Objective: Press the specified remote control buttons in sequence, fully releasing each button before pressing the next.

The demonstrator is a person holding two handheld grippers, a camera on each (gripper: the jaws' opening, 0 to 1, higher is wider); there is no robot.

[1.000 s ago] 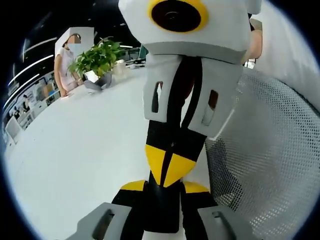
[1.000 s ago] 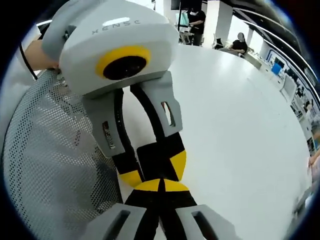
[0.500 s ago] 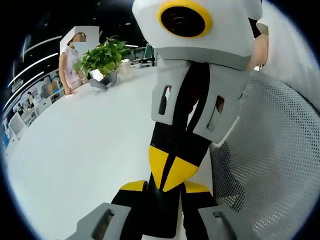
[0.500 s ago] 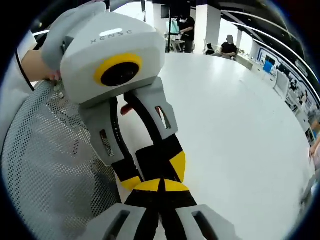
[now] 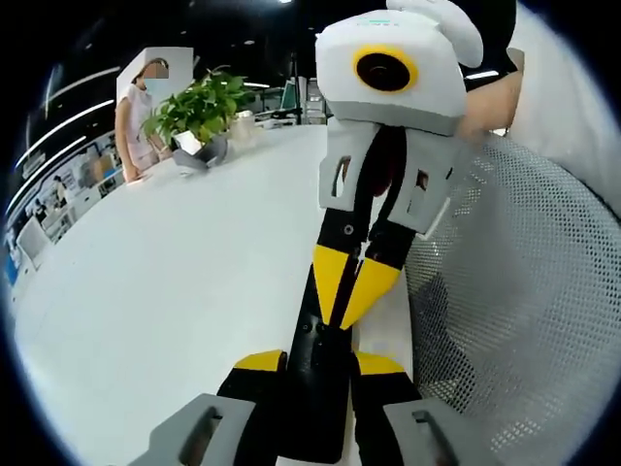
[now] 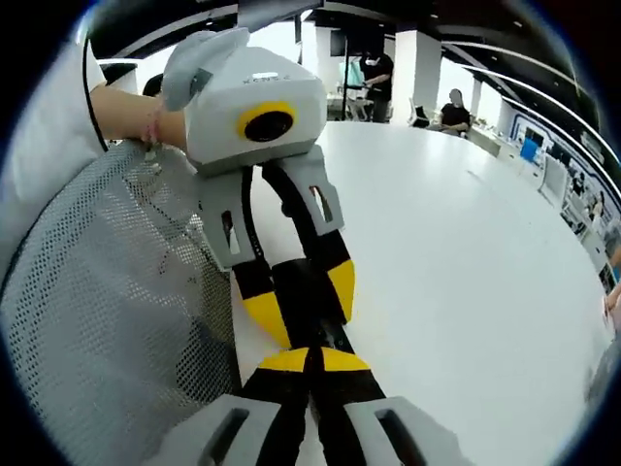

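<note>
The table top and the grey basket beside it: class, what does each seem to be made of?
Table top: smooth white laminate or painted board, probably; it shows a soft, even sheen. Grey basket: perforated mesh, likely metal or stiff plastic; regular small holes let light through.

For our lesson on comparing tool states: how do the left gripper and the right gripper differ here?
The left gripper's jaws stand apart, clamped on the black remote; the right gripper's jaws are shut together, holding nothing. The left gripper grips the remote by its sides; the right gripper points its tips at the remote's face. Both have pale grey bodies and black jaws with yellow tips.
</note>
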